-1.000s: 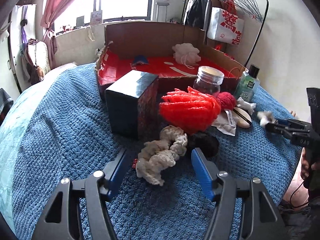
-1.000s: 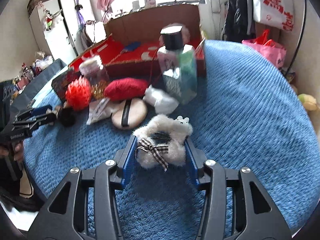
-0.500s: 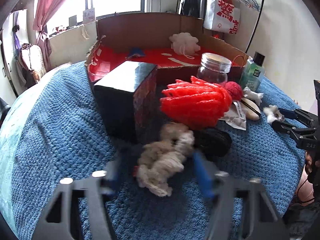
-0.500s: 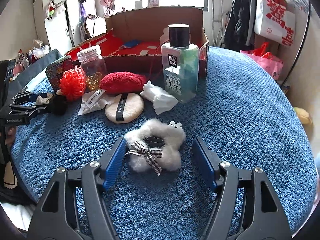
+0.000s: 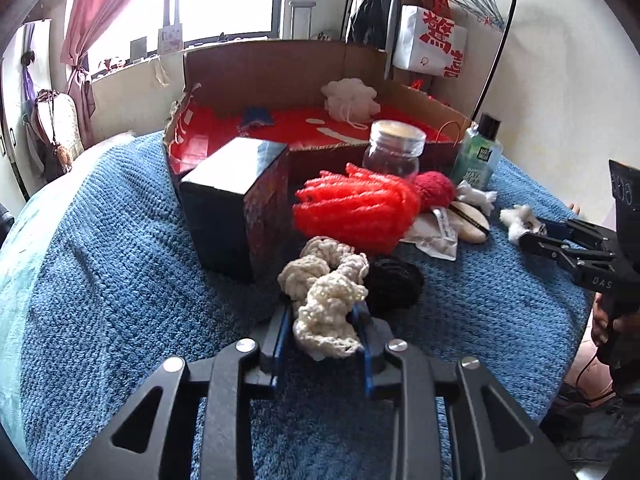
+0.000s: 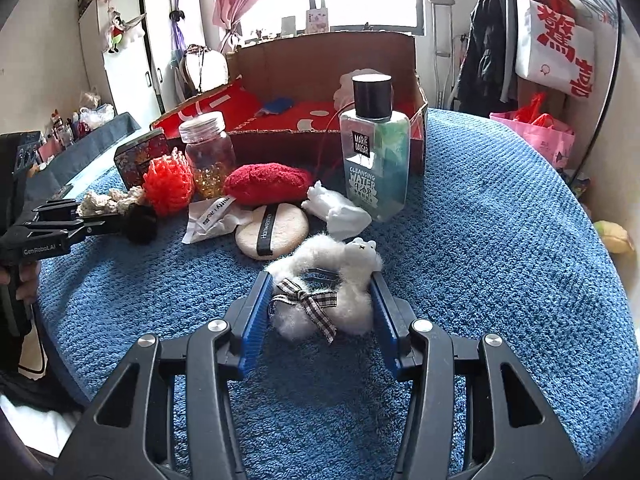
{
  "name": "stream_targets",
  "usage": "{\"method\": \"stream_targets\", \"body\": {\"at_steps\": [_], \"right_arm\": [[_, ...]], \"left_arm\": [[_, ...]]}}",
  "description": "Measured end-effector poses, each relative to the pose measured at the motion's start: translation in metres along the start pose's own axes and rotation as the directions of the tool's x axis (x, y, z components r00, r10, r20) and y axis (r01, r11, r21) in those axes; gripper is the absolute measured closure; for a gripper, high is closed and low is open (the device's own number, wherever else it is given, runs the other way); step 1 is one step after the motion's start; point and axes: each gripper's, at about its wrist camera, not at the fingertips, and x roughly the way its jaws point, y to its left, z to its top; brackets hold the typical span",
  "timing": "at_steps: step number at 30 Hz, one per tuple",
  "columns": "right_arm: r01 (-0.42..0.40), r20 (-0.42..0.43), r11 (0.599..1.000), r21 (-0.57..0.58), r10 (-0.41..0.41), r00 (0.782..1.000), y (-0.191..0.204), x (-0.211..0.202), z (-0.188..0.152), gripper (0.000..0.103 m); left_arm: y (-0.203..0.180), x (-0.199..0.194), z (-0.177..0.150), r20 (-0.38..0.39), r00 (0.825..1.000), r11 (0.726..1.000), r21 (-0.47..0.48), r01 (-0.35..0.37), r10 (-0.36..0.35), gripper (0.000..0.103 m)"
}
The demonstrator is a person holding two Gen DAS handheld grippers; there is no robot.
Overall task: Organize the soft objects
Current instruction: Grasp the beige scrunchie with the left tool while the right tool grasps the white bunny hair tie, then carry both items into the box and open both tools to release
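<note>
Blanket (image 5: 120, 280) in blue knit covers the tabletop. Behind the clutter lies an open cardboard box (image 5: 280, 68) with a red inside. Next to the dark box (image 5: 232, 204), the left claw (image 5: 322, 322) has just been closing and now pinches the cream scrunchie (image 5: 324, 300). The right claw (image 6: 320, 300) has just narrowed too, and its pads touch both sides of the white fluffy scrunchie (image 6: 320, 280) on the blanket.

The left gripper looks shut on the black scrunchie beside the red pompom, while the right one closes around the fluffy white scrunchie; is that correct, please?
Not quite: the left gripper is shut on the cream crocheted scrunchie, as the left wrist view shows. The black scrunchie lies beside it, untouched. The rest stands.
</note>
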Motion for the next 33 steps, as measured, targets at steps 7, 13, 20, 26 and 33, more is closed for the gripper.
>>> {"method": "stream_targets", "body": {"at_steps": [7,13,20,26,33], "right_arm": [[-0.016,0.044,1.000,0.013,0.015,0.999,-0.006,-0.016,0.010,0.057],[0.019,0.077,1.000,0.017,-0.021,0.997,-0.019,-0.027,0.030,0.057],[0.081,0.094,0.997,0.015,-0.082,0.992,-0.045,-0.029,0.062,0.057],[0.121,0.097,0.993,0.008,-0.121,0.988,-0.066,-0.022,0.092,0.057],[0.137,0.102,0.991,-0.006,-0.136,0.986,-0.082,-0.006,0.125,0.057]], "left_arm": [[0.001,-0.023,0.008,0.051,0.999,1.000,0.005,0.003,-0.003,0.073],[0.009,-0.037,0.024,0.091,0.996,1.000,0.012,-0.026,0.024,0.073],[0.031,-0.042,0.050,0.115,0.991,0.998,0.006,-0.068,0.067,0.073],[0.057,-0.038,0.072,0.121,0.987,0.995,-0.018,-0.103,0.104,0.073],[0.083,-0.016,0.094,0.083,0.989,0.992,-0.023,-0.122,0.123,0.073]]}}
